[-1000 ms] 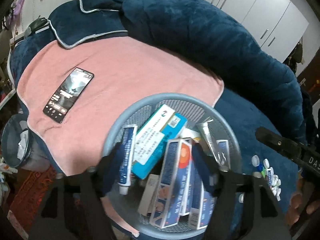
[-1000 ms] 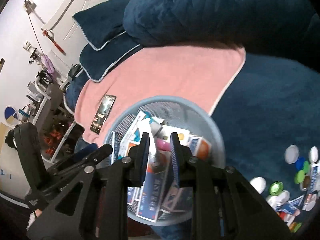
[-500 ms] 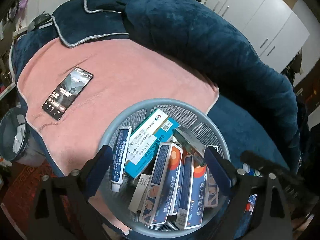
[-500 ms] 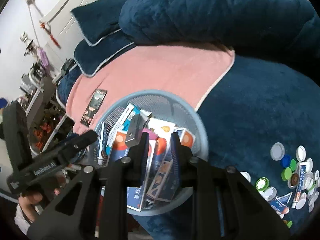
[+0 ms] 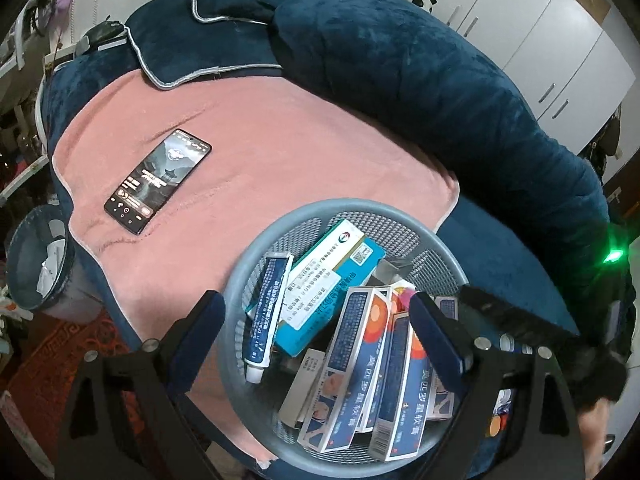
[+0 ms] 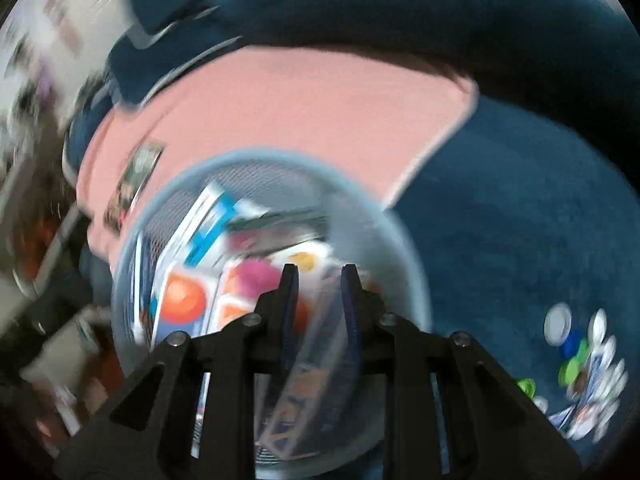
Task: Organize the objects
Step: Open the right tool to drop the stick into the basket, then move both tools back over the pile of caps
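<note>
A round grey mesh basket (image 5: 340,204) sits at the bed's edge, partly on a pink towel (image 5: 280,140). It holds several medicine boxes: a teal-and-white box (image 5: 328,284), blue-and-orange boxes (image 5: 352,360) and a blue ointment tube (image 5: 266,312). My left gripper (image 5: 316,300) hangs open over the basket with nothing between its fingers. My right gripper (image 6: 320,270) is over the same basket (image 6: 256,154) with its jaws narrow and shut. That view is too blurred to tell if anything sits between them. One of its black fingers (image 5: 500,316) shows over the basket's right rim.
A lit phone (image 5: 158,182) lies on the towel, left of the basket. Loose bottle caps and small packs (image 6: 576,352) lie on the blue blanket at the right. A bulky blue duvet (image 5: 420,80) rises behind. A waste bin (image 5: 36,256) stands on the floor at the left.
My left jaws have spread wider, off the blue-and-orange box, which now lies in the basket. My right gripper has dipped toward the basket, and its view has blurred.
</note>
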The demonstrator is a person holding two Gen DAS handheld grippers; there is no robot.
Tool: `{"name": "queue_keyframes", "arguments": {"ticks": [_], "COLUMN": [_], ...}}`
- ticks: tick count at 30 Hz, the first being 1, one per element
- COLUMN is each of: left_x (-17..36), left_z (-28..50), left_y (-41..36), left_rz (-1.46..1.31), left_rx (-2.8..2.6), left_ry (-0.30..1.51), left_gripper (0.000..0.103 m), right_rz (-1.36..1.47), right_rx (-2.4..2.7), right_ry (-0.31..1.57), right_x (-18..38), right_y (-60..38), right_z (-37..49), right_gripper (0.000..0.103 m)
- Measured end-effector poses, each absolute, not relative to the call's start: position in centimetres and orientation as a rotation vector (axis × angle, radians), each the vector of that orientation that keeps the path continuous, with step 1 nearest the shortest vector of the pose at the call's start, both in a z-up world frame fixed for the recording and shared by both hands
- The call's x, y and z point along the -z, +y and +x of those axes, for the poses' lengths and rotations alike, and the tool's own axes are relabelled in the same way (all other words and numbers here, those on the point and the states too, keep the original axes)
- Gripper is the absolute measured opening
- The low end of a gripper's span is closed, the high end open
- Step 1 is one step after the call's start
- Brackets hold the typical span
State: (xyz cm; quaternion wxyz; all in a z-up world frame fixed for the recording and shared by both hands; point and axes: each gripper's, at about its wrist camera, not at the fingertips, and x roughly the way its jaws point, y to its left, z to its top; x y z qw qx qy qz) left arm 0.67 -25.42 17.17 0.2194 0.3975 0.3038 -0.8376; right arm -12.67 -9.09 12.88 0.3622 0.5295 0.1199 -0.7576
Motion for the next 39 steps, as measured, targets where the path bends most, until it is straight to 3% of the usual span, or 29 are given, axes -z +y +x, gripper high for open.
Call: {"name": "queue_keyframes", "arguments": {"ticks": [3,12,13,21,22,23,24,39], "left_x": [-17.1,-17.9,-18.0,-19.3,-19.5,-19.7,-19.9,-21.7], "left_z": [0.5,0.0,-0.1,-0.9,-1.1,-1.2,-1.3,-3.8], "left_y": [-25.5,-23.9,-23.8,-21.7,-21.4,-20.9,-20.5,-12.8], "left_rz": [1.101,1.118,1.119,1.102,1.1,1.095,1.089,1.166], "left_rx": [2.322,2.343,2.341,2.354,2.36,2.374,2.384,2.542], "left_ry": [0.865,0.759,0.747,0.613,0.609,0.602,0.594,0.516], "left_gripper": [0.094,0.097,0.101,0.102,0.102,0.102,0.102,0.102], "right_rz": [1.368,1.324,1.322,1.297,1.292,1.282,1.271,1.237], "right_rx": [1.97,1.956,1.953,1.976,1.986,1.994,1.999,2.146], "right_ry": [0.167,0.237,0.231,0.135,0.135,0.13,0.119,-0.023], "right_x": [-14.4,-16.0,-16.0,-18.2,-18.4,-18.7,-19.0,-18.8], "right_y": [-6.6,-5.5,-5.4,-2.4,-2.0,-1.5,-0.9,9.0], "right_z": [-14.2,-12.8,-12.8,-12.7,-12.7,-12.6,-12.6,-11.6], "right_gripper": [0.023,0.023,0.023,0.025,0.028,0.053,0.101,0.103]}}
